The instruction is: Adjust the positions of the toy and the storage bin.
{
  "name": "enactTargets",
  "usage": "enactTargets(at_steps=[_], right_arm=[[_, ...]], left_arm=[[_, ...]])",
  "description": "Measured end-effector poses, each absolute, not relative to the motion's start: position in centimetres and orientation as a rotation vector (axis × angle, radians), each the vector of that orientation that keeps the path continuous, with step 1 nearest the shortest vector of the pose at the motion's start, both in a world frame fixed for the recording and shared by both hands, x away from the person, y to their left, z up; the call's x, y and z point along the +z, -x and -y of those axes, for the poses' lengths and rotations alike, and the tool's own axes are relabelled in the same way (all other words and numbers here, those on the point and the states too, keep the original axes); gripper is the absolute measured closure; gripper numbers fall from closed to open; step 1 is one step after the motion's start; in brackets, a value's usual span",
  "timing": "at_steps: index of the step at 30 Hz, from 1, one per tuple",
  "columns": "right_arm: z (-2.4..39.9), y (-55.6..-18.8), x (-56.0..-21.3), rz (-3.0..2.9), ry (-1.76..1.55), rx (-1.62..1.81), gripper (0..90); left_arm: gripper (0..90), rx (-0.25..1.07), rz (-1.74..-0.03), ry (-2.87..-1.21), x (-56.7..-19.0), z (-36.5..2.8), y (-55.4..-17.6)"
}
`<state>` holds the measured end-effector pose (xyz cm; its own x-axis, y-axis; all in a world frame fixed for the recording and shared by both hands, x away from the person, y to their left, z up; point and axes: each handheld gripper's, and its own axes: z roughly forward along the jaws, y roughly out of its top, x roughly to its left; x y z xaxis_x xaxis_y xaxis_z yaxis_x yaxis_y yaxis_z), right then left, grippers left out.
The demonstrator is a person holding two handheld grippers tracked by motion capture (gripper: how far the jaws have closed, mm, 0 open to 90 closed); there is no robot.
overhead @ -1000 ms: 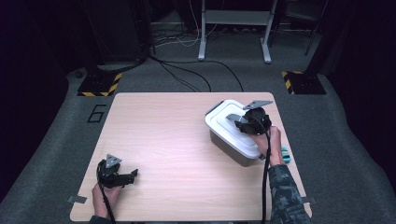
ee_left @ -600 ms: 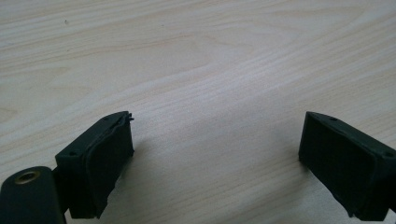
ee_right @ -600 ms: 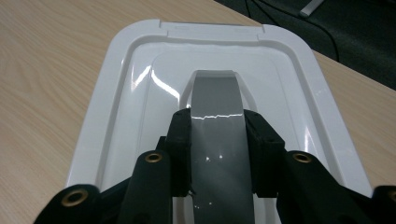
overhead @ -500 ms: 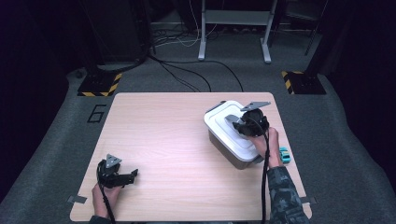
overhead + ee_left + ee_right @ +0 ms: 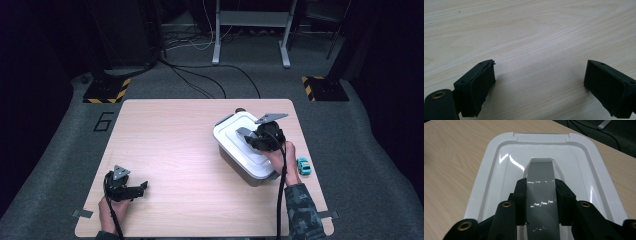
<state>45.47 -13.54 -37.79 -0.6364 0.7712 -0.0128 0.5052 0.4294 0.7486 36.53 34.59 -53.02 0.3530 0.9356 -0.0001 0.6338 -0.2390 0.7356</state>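
While the lid [image 5: 240,140] still sits on the white box [image 5: 250,172] at the right side of the table [image 5: 170,140], the right gripper [image 5: 541,202] is clamped on the lid's grey handle [image 5: 541,192], its jaws having just closed in on it from either side. So the grasp looks made; lifting the lid off and setting it down seem to be what is left. The left gripper [image 5: 539,82] rests at the near left corner, jaws apart over bare wood, holding nothing. A small blue toy car [image 5: 303,166] lies just right of the box, near the right hand [image 5: 282,157].
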Motion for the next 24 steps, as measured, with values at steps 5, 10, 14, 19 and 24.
enactTargets(at_steps=[5, 10, 14, 19, 24], right_arm=[[12.9, -44.7, -37.8, -2.356, -1.077, 1.058, 66.8], [12.5, -44.2, -37.8, -2.365, -1.078, 1.076, 66.9], [12.3, -44.0, -37.9, -2.371, -1.08, 1.089, 66.9], [12.1, -43.7, -37.8, -2.381, -1.091, 1.095, 67.0], [11.9, -43.3, -37.9, -2.396, -1.08, 1.106, 67.0]], left_arm=[[9.5, 0.6, -1.36, -1.969, -53.0, -34.6, -36.5], [9.5, 0.598, -1.361, -1.969, -53.0, -34.6, -36.5], [9.5, 0.6, -1.361, -1.969, -53.0, -34.6, -36.5], [9.5, 0.6, -1.361, -1.969, -53.0, -34.6, -36.5], [9.5, 0.6, -1.36, -1.969, -53.0, -34.6, -36.6]])
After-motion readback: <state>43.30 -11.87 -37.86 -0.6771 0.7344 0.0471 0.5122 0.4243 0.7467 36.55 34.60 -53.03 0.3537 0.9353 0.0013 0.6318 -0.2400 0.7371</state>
